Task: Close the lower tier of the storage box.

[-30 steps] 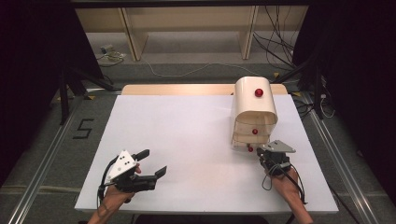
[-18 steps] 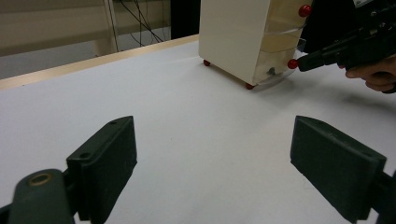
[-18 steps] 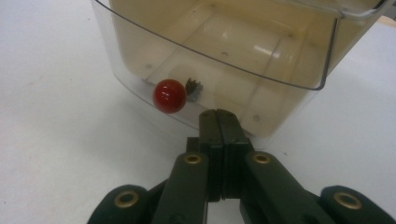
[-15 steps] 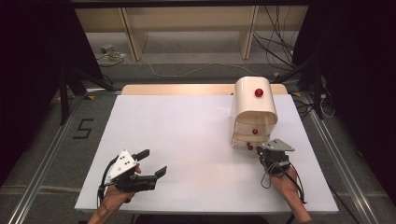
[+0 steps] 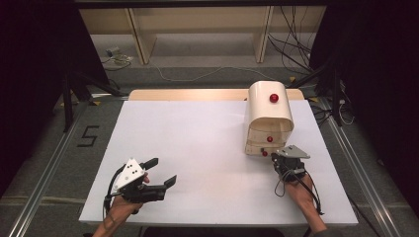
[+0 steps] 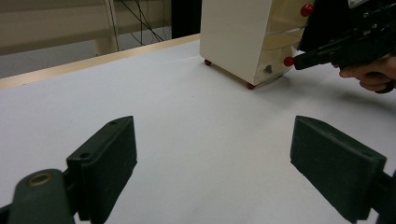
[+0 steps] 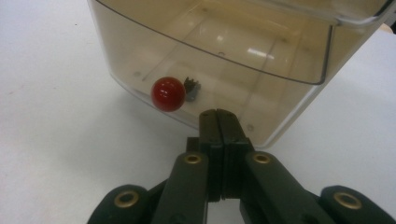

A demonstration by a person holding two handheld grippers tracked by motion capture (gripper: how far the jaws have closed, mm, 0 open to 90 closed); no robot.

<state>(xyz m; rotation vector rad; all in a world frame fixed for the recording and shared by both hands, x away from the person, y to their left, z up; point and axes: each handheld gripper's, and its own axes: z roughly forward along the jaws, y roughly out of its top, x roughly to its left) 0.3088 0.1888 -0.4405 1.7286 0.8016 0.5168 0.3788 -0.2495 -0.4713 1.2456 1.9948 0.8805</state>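
right gripper point(image 7: 218, 116) jaws pressed together beside red knob point(image 7: 168, 94), drawer point(image 7: 224, 60) see-through up close

A cream drawer box point(image 5: 269, 118) stands upright (red knob point(image 7: 168, 94) just left of the closed fingers point(image 7: 208, 122)), its clear bottom drawer point(image 7: 224, 56) directly ahead.

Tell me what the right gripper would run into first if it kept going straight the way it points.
The right gripper, jaws shut, points at the clear front of the bottom drawer of the small drawer cabinet. It would probably hit that front first, just right of the red knob, though the gap is hard to judge.
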